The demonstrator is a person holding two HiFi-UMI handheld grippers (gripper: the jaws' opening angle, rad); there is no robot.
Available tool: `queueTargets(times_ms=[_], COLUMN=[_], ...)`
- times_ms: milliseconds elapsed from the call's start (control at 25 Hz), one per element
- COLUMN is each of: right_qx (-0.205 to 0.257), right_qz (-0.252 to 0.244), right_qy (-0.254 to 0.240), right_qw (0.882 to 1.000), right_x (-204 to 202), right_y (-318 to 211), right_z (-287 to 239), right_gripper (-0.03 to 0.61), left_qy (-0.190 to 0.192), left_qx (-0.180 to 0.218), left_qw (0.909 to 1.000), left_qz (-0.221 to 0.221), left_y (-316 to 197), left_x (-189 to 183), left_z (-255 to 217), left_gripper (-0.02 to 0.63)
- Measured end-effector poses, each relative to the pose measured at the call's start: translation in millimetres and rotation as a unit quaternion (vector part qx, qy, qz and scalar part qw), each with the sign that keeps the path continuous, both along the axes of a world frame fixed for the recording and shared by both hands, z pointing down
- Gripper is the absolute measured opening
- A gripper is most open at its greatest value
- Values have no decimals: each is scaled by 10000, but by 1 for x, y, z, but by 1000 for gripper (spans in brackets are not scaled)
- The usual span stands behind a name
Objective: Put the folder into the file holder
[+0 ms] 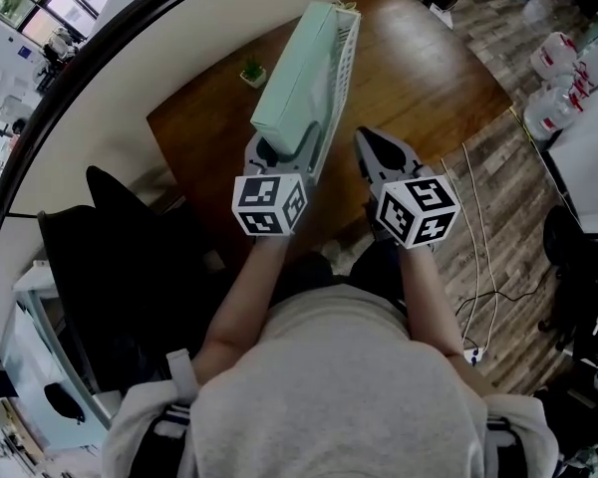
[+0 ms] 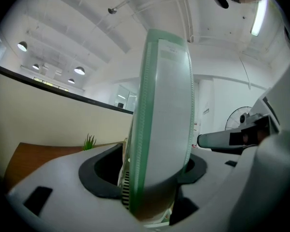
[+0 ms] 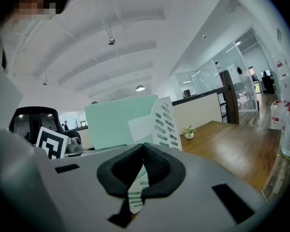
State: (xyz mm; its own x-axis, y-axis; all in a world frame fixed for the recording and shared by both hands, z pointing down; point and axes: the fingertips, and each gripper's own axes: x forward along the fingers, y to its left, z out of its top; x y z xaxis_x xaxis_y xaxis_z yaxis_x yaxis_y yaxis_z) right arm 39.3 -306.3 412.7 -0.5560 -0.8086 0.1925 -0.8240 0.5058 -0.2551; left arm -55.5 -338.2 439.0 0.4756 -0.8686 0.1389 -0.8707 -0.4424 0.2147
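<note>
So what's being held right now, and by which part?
Nothing. The folder stands edge-on between the open jaws of the left gripper, with a gap; the right gripper is shut, empty.

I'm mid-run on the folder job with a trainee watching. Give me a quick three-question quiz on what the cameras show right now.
1. Pick one: the folder is A) lying flat, B) standing on edge in the file holder, C) hanging in mid-air.
2. True or false: the folder stands between the left gripper's jaws.
3. In the head view, name the small thing on the table left of the file holder.
Key: 1 B; 2 true; 3 a potted plant.
</note>
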Motion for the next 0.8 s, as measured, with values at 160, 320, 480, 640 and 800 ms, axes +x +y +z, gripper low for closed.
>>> queueTargets(times_ms=[160,320,480,640,800], right_qx=[56,86,213,382,518], right_qz=[-42,-159,-249,-300,-296], right_qy=[40,125,169,136,71], right_qw=[10000,9998,9993,9987,9982], right_x=[-3,-8,-15,-19,-18], right_y=[-3,-2,0,5,9], right_z=[-5,-8,-12,-18,-28], right_gripper=[9,9,9,9,9], left_qy=[94,233,343,396,446], left_qx=[26,36,108,201,339], left_qw=[9999,9997,9993,9990,9983], left_qz=[-31,-52,-22,-46,-185], left_y=[0,7,14,22,32], left_x=[-4,-6,-8,-16,-27], left_z=[-4,-8,-16,-27,-42], left_gripper=[315,341,350,342,336])
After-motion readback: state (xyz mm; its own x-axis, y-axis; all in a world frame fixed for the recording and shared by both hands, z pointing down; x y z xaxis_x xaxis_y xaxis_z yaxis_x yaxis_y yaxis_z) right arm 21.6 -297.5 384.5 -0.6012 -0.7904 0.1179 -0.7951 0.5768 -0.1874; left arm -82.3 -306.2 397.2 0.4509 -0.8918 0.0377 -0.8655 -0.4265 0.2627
